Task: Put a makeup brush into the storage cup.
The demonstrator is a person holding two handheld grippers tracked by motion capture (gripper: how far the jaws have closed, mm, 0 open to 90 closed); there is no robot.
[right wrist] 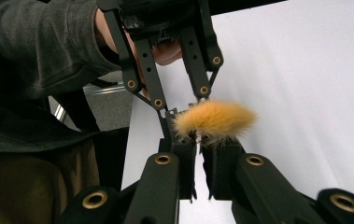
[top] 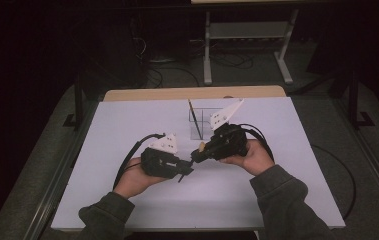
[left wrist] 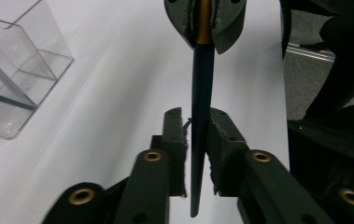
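Between the two grippers, above the middle of the white table (top: pixel 127 130), a makeup brush (left wrist: pixel 201 93) is held at both ends. Its dark blue handle runs up the middle of the left gripper view, meets a gold ferrule (left wrist: pixel 204 25) and disappears between the jaws of the right gripper (left wrist: pixel 205 37) at the top of that picture. In the right gripper view the brush's fluffy orange-tan bristle head (right wrist: pixel 215 119) sticks out just past the right gripper's own jaws, which are pressed tight on the brush just below the bristles.

The left gripper (left wrist: pixel 195 140) has its jaws drawn narrow around the lower handle; the right-hand pad touches the handle, while a thin gap shows at the left-hand pad, so the grip looks light. The handle's tip pokes out below those pads.

From the high view, the left gripper (top: pixel 184 167) and the right gripper (top: pixel 197 152) meet nose to nose, each in one of the person's hands, with grey-green sleeves (top: pixel 287 200) coming in from the bottom edge and black cables (top: pixel 127 160) trailing away.

Just behind the right gripper stands a clear acrylic holder (top: pixel 199 122) with another slim brush (top: pixel 194 117) leaning in it. Beyond the table's wooden far edge, a metal frame (top: pixel 247 45) stands on the dark floor.
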